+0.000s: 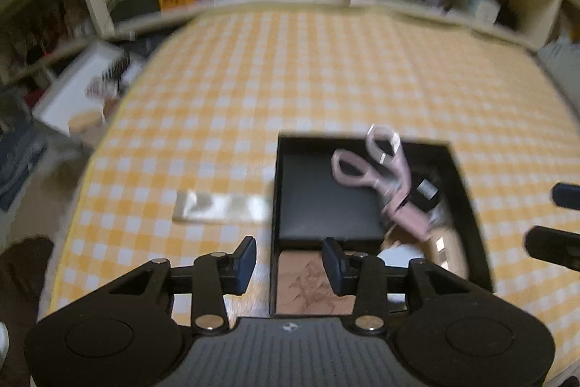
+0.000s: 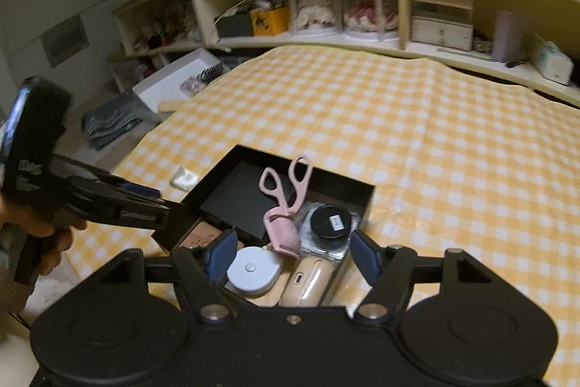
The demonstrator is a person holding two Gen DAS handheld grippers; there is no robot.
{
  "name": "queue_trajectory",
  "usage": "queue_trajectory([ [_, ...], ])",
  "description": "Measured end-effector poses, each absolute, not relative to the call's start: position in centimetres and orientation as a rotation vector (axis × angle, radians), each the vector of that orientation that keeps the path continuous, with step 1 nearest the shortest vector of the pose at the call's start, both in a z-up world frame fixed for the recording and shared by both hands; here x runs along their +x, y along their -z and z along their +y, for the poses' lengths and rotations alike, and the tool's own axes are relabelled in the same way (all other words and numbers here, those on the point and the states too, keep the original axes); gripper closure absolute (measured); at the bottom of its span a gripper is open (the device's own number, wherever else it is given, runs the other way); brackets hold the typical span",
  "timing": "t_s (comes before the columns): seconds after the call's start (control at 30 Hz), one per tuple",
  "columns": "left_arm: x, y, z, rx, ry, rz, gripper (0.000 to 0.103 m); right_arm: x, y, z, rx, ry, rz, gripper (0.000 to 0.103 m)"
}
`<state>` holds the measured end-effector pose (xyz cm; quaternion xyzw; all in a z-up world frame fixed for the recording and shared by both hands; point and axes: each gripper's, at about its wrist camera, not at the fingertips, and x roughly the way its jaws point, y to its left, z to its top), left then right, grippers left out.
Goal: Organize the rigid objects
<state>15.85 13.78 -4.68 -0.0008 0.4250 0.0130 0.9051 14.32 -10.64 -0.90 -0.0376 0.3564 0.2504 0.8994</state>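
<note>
With both the left gripper [image 1: 289, 265] and right gripper [image 2: 291, 256] released and empty, we should next reach left for what looks like a clear packet [image 1: 221, 206] beside the black box [image 1: 467, 191].

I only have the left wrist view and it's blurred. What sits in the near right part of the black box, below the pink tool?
Observer: A white round tape measure lies there, beside a beige case.
Operator: And that dark thing right of the pink tool?
Observer: A black round jar with a white label, resting on clear packaging.
Operator: Is my right hand-held gripper carrying anything?
Observer: No, the right hand-held gripper is open and empty above the black box.
</note>
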Motion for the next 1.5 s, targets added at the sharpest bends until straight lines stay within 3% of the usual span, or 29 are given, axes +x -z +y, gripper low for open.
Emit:
queue_trajectory([
  [0.07, 14.6, 3.5, 13.6, -0.007, -0.026, 0.833, 0.045, 13.8, 0.4, -11.4, -0.066, -0.498, 0.72, 0.033],
  [0.3, 10.6, 0.0, 11.6, -0.026, -0.023, 0.73, 0.028, 11.6, -1.2, -13.6, -0.028, -0.459, 0.66, 0.025],
  [0.6, 5.3, -2.0, 8.7, -0.056, -0.046, 0.663, 0.01, 8.6, -2.3, -16.2, -0.003, -0.436, 0.62, 0.017],
  [0.83, 2.2, -2.1, 7.4, -0.024, -0.126, 0.622, 0.003, 6.6, -2.5, -17.3, -0.012, -0.427, 0.595, 0.007],
  [1.5, -0.3, -0.3, 6.0, 0.044, -0.183, 0.597, 0.0, 4.6, -1.2, -18.1, -0.068, -0.387, 0.591, 0.0],
])
